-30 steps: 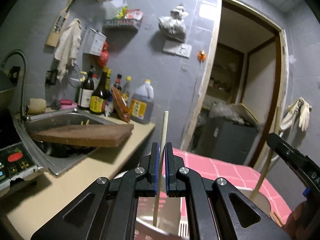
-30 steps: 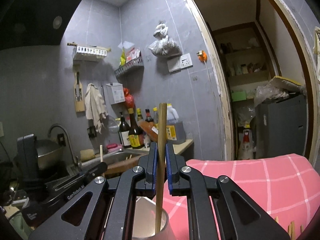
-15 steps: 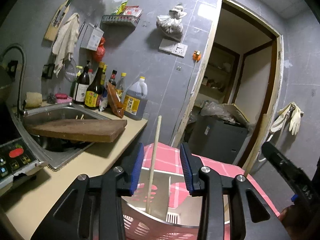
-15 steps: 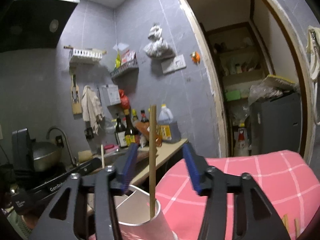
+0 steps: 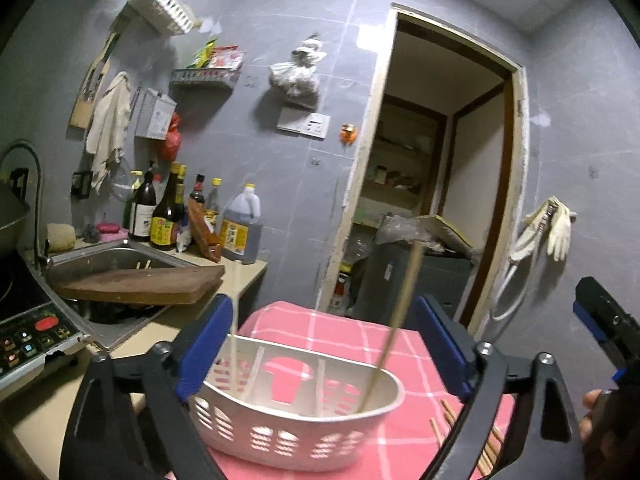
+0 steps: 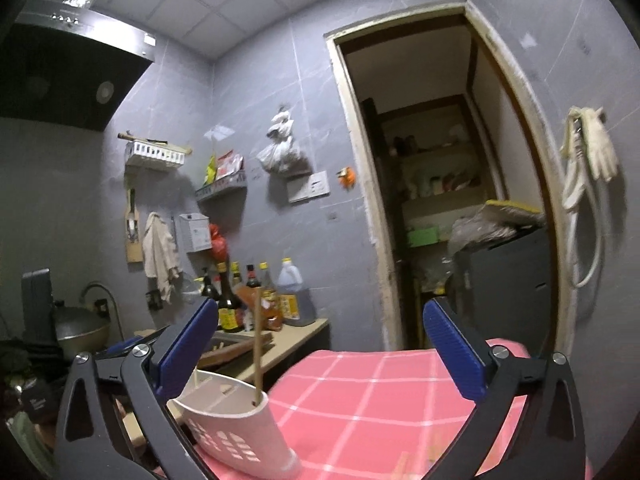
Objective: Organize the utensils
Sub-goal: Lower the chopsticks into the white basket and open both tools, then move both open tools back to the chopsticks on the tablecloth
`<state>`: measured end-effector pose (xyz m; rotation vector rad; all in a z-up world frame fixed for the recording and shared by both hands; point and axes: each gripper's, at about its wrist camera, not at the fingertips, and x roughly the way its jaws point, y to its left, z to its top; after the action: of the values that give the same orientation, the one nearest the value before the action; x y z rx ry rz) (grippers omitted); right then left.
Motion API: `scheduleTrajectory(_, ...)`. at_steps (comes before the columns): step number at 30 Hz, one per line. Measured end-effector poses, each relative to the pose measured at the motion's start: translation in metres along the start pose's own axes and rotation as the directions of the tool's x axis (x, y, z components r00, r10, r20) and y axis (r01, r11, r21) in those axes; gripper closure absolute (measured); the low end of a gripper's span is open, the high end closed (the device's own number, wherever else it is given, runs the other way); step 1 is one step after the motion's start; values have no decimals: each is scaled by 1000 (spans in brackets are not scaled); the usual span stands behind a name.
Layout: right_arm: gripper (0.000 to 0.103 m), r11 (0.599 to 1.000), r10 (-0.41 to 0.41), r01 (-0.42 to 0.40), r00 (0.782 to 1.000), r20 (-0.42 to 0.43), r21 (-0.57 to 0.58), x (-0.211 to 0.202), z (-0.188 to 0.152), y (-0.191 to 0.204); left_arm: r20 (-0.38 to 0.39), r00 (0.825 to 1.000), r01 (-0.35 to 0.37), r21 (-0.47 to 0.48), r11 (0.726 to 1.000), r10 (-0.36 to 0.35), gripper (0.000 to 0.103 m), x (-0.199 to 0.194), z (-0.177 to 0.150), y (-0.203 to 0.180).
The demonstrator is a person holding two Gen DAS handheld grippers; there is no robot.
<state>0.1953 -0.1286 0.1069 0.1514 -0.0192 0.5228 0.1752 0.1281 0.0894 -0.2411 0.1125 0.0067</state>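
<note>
A: Both tongs, left tongs (image 5: 328,344) and right tongs (image 6: 320,344), have just been opening, now wide and empty!
B: Pale chopstick (image 5: 235,320) and brown chopstick (image 5: 394,328) stand in the white caddy (image 5: 288,436) on the pink-checked desk (image 5: 404,448).

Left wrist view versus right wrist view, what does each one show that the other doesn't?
Only the left wrist view shows the pale chopstick in the basket's left compartment, the loose chopsticks on the pink cloth, and the induction cooker's panel. Only the right wrist view shows the range hood and ceiling. Both show the white utensil basket holding the brown chopstick, the sauce bottles, the doorway, and wide-open empty fingers.
</note>
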Motion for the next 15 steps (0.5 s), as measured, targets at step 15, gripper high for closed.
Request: scheduleTrajectory(15, 0, 970, -226, 216, 970, -91, -111, -67, -19, -60, -150, 979, 151, 71, 986, -139, 5, 3, -52, -92)
